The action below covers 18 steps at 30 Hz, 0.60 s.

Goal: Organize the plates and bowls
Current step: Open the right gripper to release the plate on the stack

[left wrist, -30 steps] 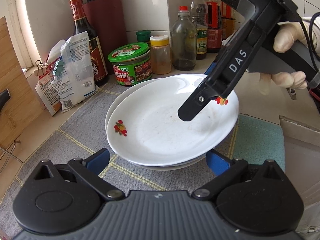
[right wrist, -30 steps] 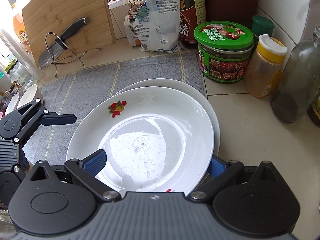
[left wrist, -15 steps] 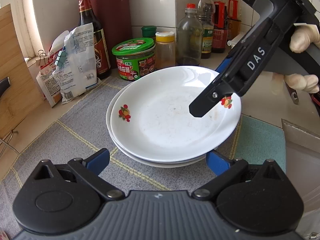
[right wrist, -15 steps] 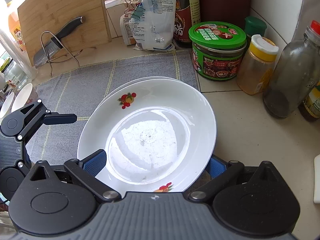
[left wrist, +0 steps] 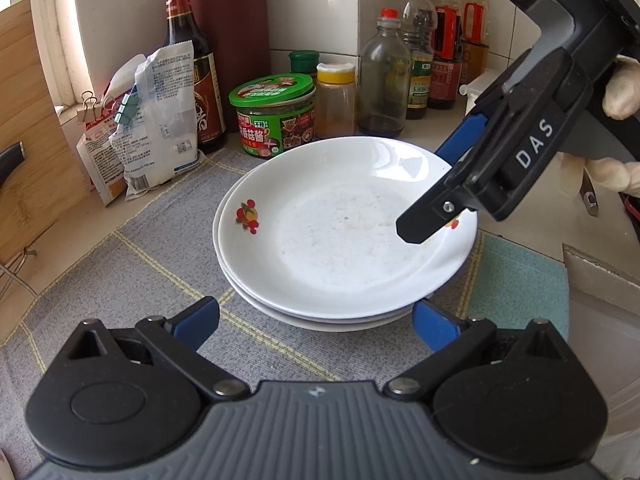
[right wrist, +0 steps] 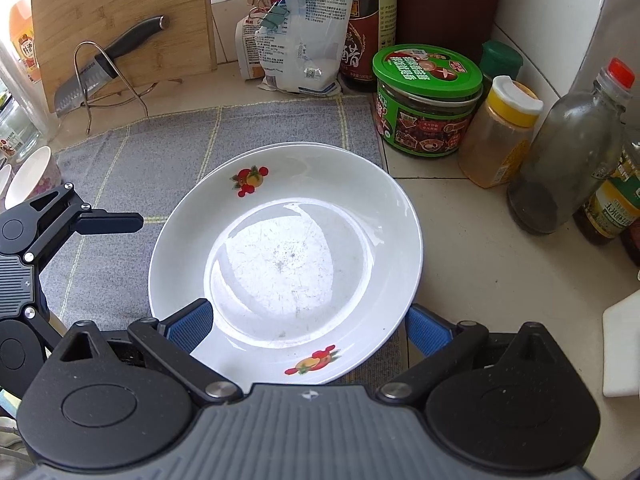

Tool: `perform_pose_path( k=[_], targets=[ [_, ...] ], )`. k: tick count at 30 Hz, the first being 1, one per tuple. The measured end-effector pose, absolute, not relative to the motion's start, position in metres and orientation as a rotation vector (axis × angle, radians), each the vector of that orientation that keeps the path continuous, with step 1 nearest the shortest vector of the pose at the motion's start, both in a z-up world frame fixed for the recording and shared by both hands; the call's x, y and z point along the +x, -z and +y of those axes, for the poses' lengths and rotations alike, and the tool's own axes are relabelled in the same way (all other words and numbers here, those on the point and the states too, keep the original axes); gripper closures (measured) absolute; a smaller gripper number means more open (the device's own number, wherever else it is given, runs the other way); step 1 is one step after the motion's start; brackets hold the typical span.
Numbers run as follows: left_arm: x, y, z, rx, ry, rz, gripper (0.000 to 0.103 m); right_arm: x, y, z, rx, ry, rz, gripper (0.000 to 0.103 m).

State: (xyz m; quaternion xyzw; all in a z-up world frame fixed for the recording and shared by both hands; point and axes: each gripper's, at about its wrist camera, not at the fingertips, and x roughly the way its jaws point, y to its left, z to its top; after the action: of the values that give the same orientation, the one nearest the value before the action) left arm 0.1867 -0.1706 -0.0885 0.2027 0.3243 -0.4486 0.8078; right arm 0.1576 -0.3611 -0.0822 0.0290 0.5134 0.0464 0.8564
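Two white plates with fruit prints are stacked on a grey checked cloth [left wrist: 120, 280]. The top plate [left wrist: 340, 232] [right wrist: 288, 256] sits almost squarely over the lower plate [left wrist: 340, 322], of which only a rim sliver shows. My right gripper [right wrist: 308, 324] [left wrist: 440, 184] is open, its blue fingers spread to either side of the top plate's near rim. A gloved hand [left wrist: 612, 172] holds it. My left gripper [left wrist: 316, 324] is open too, just short of the stack's other side; one of its fingers [right wrist: 112, 222] points at the plates.
Behind the plates stand a green-lidded jar [right wrist: 428, 100], a yellow-capped spice jar [right wrist: 500, 136], several bottles [left wrist: 424, 60] and clipped bags [right wrist: 300, 36]. A cutting board with a knife on a rack [right wrist: 108, 60] is at the left, bowls [right wrist: 32, 172] beside it. A teal cloth [left wrist: 516, 280] lies alongside.
The top plate has slid from an offset, tilted position to lie nearly squarely over the lower plate. Both grippers have drawn back slightly, with their fingers still spread wide.
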Motion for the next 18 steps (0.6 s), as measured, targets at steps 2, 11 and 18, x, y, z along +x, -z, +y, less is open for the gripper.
perform_pose_path(
  k=[2, 11, 18],
  targets=[
    [0.185, 0.088, -0.169, 0.436, 0.956, 0.691, 0.001, 0.155, 0.081, -0.359, 0.041, -0.099, 1.071, 0.0],
    [0.181, 0.074, -0.151, 0.378, 0.897, 0.641, 0.001, 0.145, 0.065, -0.339, -0.098, -0.087, 0.936, 0.0],
    [0.176, 0.06, -0.139, 0.33, 0.839, 0.59, 0.001, 0.136, 0.058, -0.327, -0.14, -0.094, 0.842, 0.0]
  ],
)
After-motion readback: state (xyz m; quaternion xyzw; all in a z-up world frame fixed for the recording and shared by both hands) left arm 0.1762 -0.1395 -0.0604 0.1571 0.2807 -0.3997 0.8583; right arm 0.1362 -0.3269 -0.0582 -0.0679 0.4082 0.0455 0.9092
